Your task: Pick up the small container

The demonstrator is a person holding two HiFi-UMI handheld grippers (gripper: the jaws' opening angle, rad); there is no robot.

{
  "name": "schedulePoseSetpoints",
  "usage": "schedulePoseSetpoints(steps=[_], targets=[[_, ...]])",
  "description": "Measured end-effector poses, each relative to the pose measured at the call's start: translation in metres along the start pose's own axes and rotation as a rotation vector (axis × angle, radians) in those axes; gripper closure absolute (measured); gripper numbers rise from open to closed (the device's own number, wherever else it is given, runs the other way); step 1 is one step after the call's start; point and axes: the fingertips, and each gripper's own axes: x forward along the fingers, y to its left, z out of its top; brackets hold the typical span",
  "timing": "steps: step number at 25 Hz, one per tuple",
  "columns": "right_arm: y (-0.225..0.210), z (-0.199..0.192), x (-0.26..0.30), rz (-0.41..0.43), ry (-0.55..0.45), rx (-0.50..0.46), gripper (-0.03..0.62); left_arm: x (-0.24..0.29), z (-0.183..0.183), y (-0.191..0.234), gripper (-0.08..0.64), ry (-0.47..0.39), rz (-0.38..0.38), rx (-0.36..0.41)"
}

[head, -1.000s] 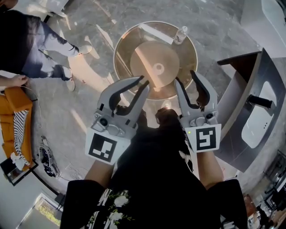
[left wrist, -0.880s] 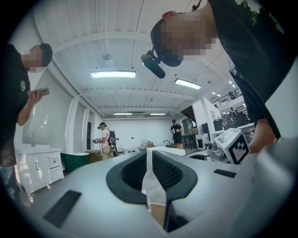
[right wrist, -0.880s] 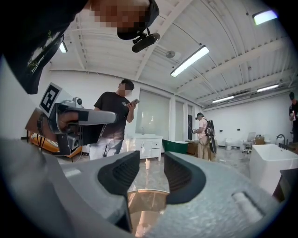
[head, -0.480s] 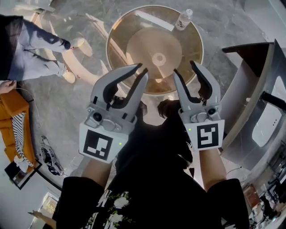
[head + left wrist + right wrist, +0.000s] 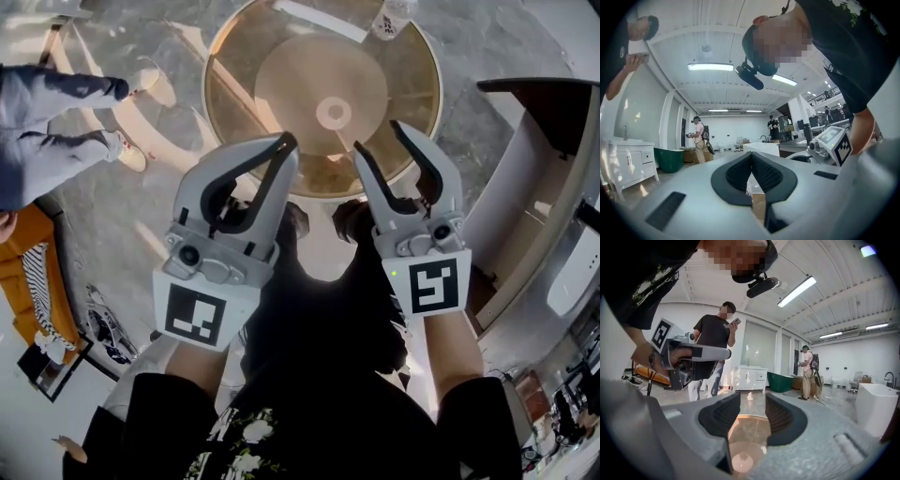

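In your head view, the small container (image 5: 390, 19) stands at the round table's (image 5: 230, 94) far edge, well beyond your left gripper (image 5: 286, 142) and right gripper (image 5: 380, 141), so nothing is held.

In your left gripper view, the jaws are closed and empty; that hand looks idle.

In your right gripper view, the jaws stand open with only the table behind them, presumably ready for the grab.

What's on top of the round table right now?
Only the small container shows, sitting at the round table's far rim, partly cut off by the frame. The left gripper and right gripper cover the near rim, so anything there is hidden.
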Motion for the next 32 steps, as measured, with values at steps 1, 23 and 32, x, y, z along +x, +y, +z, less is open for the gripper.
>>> schedulePoseSetpoints(steps=[1, 23, 32], targets=[[0.0, -0.008, 0.003, 0.008, 0.001, -0.004, 0.425, 0.002, -0.01, 0.0, 0.545, 0.004, -0.001, 0.004], [0.022, -0.213, 0.068, 0.162, 0.071, -0.041, 0.371, 0.027, -0.211, -0.002, 0.546, 0.042, 0.009, 0.007], [0.022, -0.291, 0.084, 0.165, 0.115, 0.016, 0.371, 0.035, -0.278, -0.008, 0.546, 0.062, 0.006, 0.005]])
